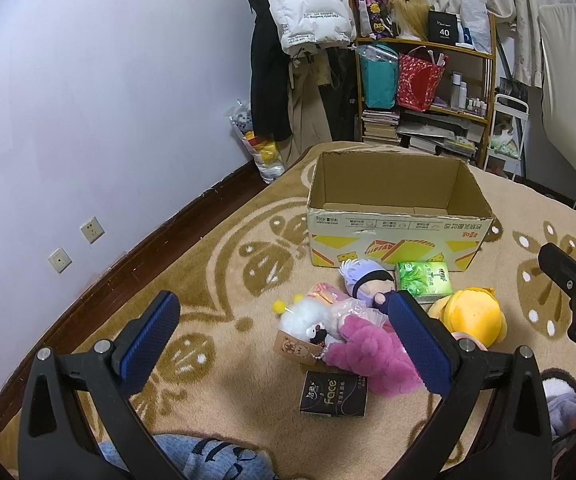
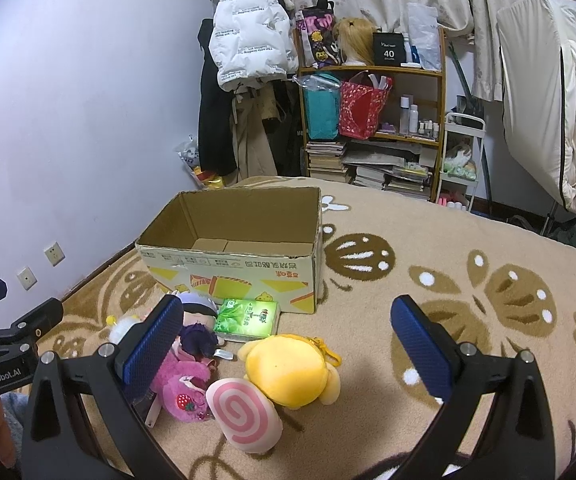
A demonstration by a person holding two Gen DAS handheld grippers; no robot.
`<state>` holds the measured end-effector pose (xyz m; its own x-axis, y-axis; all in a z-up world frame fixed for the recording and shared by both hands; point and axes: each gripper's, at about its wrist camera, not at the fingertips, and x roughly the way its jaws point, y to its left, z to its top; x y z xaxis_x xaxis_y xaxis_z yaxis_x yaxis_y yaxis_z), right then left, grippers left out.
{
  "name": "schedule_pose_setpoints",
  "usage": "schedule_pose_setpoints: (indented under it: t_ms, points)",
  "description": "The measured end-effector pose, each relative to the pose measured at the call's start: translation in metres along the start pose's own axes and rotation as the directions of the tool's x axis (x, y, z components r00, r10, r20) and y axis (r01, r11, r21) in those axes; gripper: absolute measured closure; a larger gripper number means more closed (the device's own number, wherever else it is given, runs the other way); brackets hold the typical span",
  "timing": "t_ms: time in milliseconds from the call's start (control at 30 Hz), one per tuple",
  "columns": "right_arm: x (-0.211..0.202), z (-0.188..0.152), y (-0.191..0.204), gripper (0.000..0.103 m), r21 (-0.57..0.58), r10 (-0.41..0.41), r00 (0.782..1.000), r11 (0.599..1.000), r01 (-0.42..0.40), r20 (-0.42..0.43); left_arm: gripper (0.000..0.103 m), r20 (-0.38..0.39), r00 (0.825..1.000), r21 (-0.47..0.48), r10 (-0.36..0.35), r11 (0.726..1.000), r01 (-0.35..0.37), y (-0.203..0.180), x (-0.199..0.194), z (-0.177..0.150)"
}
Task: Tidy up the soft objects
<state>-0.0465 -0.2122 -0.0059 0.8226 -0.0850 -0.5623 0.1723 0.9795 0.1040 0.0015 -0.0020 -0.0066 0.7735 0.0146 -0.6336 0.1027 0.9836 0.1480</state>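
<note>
Beige carpet with brown flower patterns is where everything's been dumped. Open cardboard box is seen sitting empty, and the soft stuff is piled just in front of it: a green tissue pack touching the box, a purple-haired doll, a white fluffy toy, a pink plush, a yellow plush, a pink swirl cushion and a black tissue pack nearest the camera. Left gripper is held above the pile with fingers spread wide, nothing gripped. Right gripper is likewise released, hovering over the yellow plush
</note>
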Motion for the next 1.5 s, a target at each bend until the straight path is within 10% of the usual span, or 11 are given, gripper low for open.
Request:
schedule_pose_setpoints:
  t_ms: [867, 1500]
  points:
    - [0.055, 0.012, 0.004, 0.0, 0.0, 0.036, 0.987, 0.999, -0.037, -0.155, 0.0, -0.116, 0.993, 0.057, -0.012, 0.998, 0.018, -0.007, 0.036, 0.025]
    - [0.138, -0.022, -0.004, 0.0, 0.03, 0.05, 0.917, 0.999, -0.042, -0.396, 0.0, -0.269, 0.96, 0.102, -0.078, 0.989, 0.108, -0.046, 0.13, 0.044]
